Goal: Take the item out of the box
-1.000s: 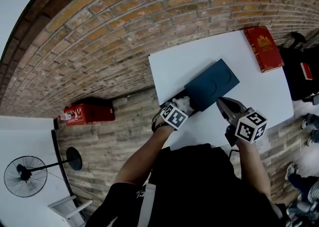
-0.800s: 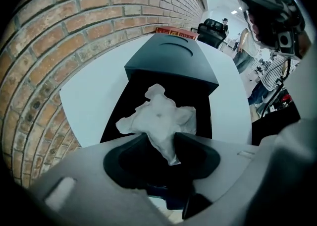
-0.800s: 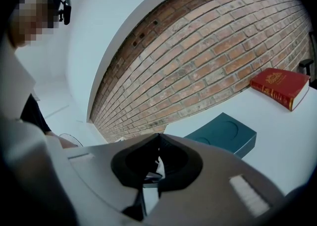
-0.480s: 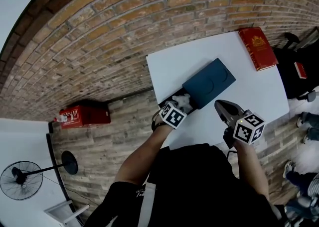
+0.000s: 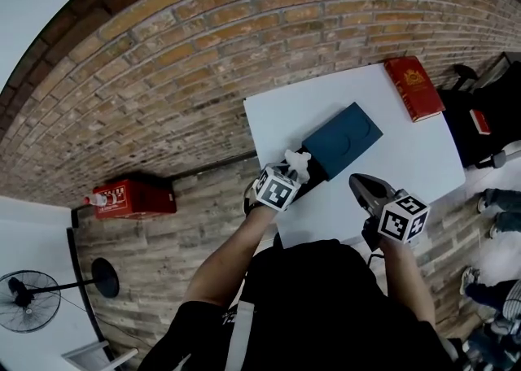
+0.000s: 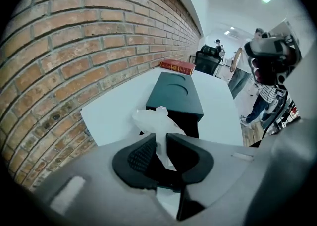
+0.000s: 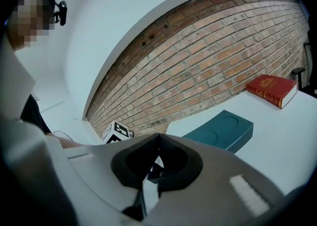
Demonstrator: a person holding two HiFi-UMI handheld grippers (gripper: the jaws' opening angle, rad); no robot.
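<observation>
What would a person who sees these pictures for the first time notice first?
The left gripper is closing its fingers on a white crumpled item at the open end of a dark teal box on the white table. A red book lies at the table's far corner.

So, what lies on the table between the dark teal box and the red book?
Nothing: only bare white table separates the teal box from the red book. The head view shows it, as does the right gripper view.
</observation>
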